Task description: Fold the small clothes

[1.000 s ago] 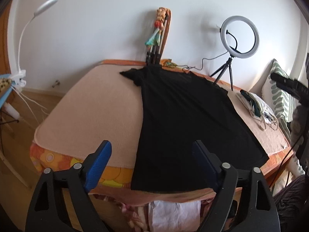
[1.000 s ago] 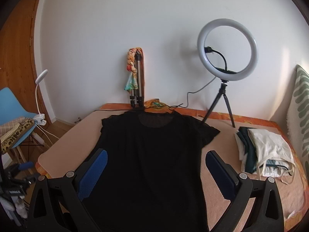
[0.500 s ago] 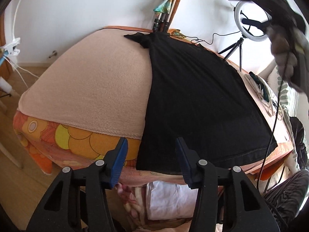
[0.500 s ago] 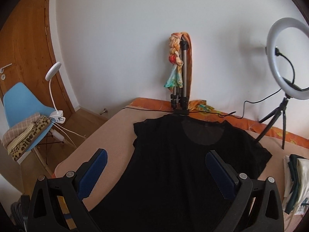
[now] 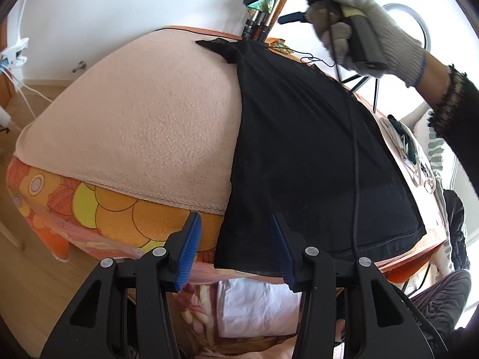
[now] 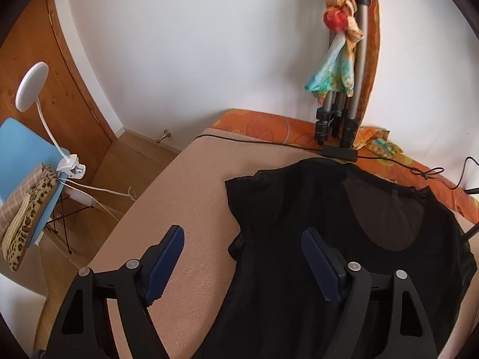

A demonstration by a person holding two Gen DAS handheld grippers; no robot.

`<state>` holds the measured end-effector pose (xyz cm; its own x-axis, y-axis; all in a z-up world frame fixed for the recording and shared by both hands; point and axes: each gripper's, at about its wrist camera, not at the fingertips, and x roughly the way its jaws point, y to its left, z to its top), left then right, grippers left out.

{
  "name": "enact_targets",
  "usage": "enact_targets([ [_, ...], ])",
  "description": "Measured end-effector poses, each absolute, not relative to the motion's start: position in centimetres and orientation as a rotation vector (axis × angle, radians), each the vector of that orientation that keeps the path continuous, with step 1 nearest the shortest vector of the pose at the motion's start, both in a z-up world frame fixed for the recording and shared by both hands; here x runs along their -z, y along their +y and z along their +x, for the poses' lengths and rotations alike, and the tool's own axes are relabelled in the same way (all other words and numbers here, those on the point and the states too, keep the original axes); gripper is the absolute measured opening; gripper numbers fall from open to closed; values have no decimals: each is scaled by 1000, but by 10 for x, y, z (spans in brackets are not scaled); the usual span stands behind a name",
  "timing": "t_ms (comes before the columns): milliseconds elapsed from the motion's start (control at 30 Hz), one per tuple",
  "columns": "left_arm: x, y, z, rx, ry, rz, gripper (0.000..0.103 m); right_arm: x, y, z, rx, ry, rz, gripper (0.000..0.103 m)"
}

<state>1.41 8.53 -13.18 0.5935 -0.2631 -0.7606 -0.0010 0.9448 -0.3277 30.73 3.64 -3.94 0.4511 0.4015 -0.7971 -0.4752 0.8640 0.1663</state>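
A black short-sleeved top (image 5: 302,137) lies flat on the beige blanket (image 5: 143,125), neckline toward the wall. My left gripper (image 5: 235,248) is open at the top's near-left hem corner, the corner between its blue pads, not touching. My right gripper (image 6: 242,264) is open above the top's left sleeve (image 6: 248,191) and shoulder edge. The top (image 6: 353,239) fills the right wrist view's lower right. The gloved hand holding the right gripper (image 5: 359,21) shows in the left wrist view.
A folded tripod with a colourful scarf (image 6: 341,68) stands at the wall. A cable and black box (image 6: 339,152) lie behind the neckline. Folded clothes (image 5: 410,149) lie at the right. A blue chair (image 6: 21,161) and clip lamp (image 6: 31,86) stand left of the bed.
My left gripper dropped and moved in to the hem corner, its jaws narrower than a second ago. My right gripper swung left and forward over the left sleeve.
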Motion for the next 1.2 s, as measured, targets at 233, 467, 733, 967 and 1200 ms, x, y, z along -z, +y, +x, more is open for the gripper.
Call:
enact_targets([
  [233,134,85,18,167,926,-314,35,80,81,347,-560,1038,-124,64],
  [467,135,84,21,192,927,-311,22,111,119,377,-533,1076,-186,53],
  [733,138,91,24,222,927,-379,6,135,139,396,-495,1102,-276,43],
  [967,138,96,24,229,921,-410,4,138,137,398,-474,1076,-313,29],
  [1200,137,100,18,230,889,-437,2,136,115,413,-486,1086,-246,1],
])
